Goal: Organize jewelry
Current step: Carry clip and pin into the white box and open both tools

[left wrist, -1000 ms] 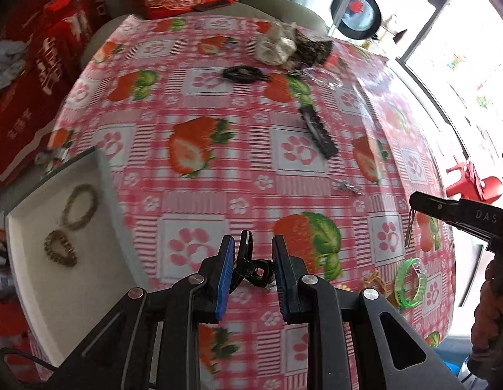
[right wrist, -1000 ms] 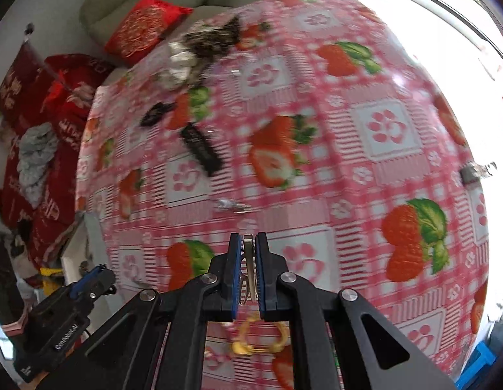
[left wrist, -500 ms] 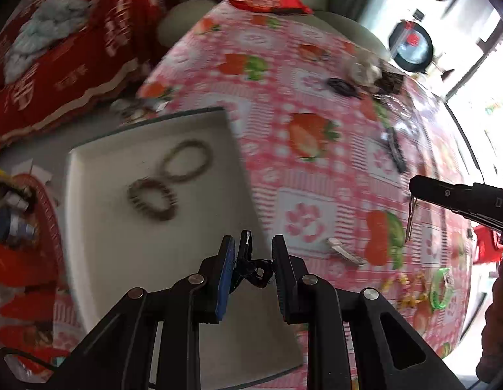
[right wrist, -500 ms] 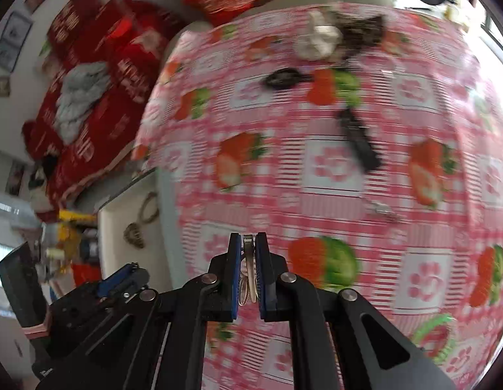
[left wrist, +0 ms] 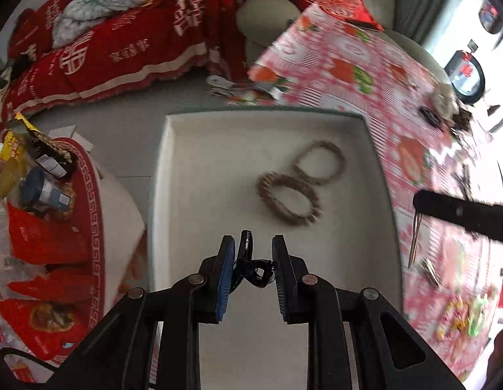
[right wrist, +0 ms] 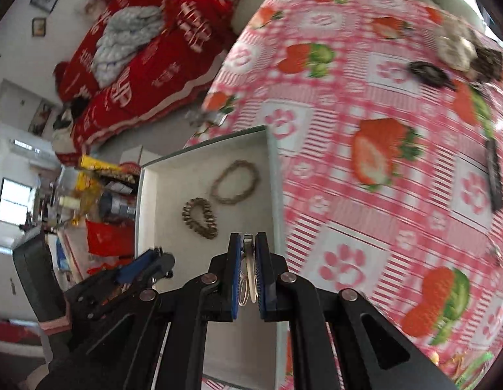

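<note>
Two pieces are in the air at once, both over the white tray (left wrist: 186, 195) that sits at the left edge of the strawberry-print surface (right wrist: 365, 195). The left gripper (left wrist: 253, 266) has its fingers clamped on a small black hair claw clip (left wrist: 248, 261), glossy hard plastic by the look of it: light and stiff, but probably slick and springy, so a pinch across its flat sides, as here, looks safer than one on the curved teeth. The right gripper (right wrist: 248, 273) has its fingers squeezed nearly together on a thin pale ring-shaped piece (right wrist: 250, 276), part clear, part cream; whether it is an earring or a slim clip I cannot tell. It looks featherweight and could easily slip or bend, so a light edge-on hold suits it. Down in the tray lie two bracelets already sorted, a coiled brownish one (left wrist: 289, 200) and a beaded tan one (left wrist: 319, 162), touching each other in the left view. Still out on the surface: a black barrette (right wrist: 493, 175) far right and a dark hair clip (right wrist: 428, 73) near the far edge.
</note>
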`<act>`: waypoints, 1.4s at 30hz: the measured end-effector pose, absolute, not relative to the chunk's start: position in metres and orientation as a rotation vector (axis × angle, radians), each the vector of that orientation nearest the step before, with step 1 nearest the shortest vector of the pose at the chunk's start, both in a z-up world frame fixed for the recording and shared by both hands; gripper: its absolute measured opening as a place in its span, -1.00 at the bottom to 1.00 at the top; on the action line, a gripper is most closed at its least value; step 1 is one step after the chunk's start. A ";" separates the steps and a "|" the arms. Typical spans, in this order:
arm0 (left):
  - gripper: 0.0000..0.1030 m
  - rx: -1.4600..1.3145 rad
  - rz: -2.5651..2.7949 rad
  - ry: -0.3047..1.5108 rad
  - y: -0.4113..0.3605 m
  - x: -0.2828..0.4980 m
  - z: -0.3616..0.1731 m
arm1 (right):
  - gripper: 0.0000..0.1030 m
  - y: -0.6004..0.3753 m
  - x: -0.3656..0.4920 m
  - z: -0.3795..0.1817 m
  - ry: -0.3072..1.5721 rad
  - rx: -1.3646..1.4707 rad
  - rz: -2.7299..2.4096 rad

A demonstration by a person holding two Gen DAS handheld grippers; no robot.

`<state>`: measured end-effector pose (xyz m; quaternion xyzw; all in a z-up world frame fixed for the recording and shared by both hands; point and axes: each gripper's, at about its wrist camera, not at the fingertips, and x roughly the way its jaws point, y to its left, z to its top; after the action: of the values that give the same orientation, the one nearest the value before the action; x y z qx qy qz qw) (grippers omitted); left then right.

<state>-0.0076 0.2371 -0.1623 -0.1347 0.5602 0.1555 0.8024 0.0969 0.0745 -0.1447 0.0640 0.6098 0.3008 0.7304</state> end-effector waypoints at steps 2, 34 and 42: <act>-0.41 -0.289 0.347 1.190 0.245 0.000 -0.165 | -0.82 0.087 0.099 -0.151 1.355 0.127 0.676; -0.39 -0.148 0.396 1.204 0.256 0.043 -0.194 | -0.64 0.141 0.116 -0.207 1.433 0.007 0.678; 0.66 -0.158 0.410 1.168 0.257 0.041 -0.184 | -0.15 0.134 0.122 -0.177 1.370 0.090 0.707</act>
<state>0.0408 0.2569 -0.1836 -0.0742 0.5467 0.1918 0.8117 0.1217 0.1338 -0.1774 0.0408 0.6190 0.3192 0.7164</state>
